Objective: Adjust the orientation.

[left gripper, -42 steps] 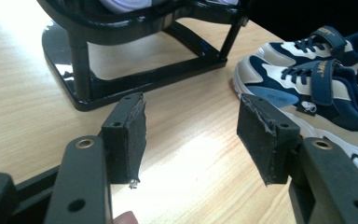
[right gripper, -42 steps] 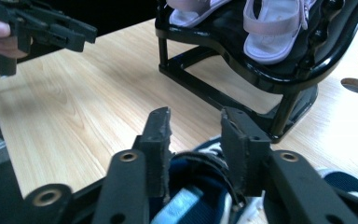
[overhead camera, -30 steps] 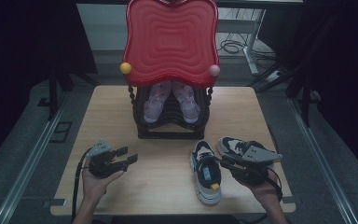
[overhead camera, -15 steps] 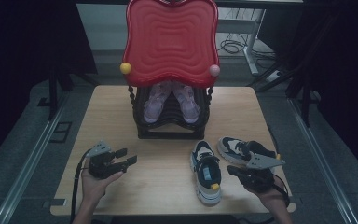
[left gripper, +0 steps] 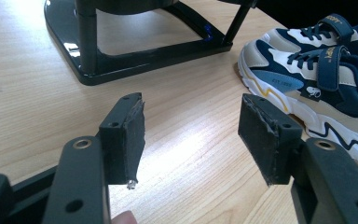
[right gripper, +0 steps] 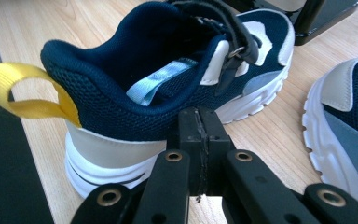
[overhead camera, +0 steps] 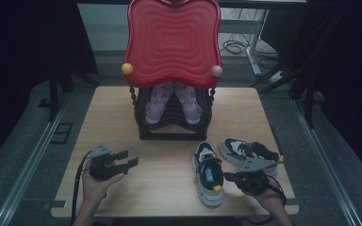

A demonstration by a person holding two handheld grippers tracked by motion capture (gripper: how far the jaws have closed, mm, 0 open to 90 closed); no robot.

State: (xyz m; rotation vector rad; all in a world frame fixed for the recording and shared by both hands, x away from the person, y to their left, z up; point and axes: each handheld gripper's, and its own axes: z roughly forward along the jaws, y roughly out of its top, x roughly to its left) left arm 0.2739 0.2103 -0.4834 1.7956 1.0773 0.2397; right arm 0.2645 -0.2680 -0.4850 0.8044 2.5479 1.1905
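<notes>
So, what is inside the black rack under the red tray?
Inside the black rack stands a pair of pink shoes, toes toward the camera. The red tray covers their heels and whatever lies behind them.

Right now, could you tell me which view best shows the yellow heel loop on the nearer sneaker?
The right gripper view: the yellow heel loop is large and sharp. In the high view it is a small yellow dot. The left gripper view shows the sneakers' sides instead.

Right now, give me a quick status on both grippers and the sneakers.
Left gripper open, empty. Right gripper shut, empty, by near sneaker heel. Second sneaker alongside.
</notes>
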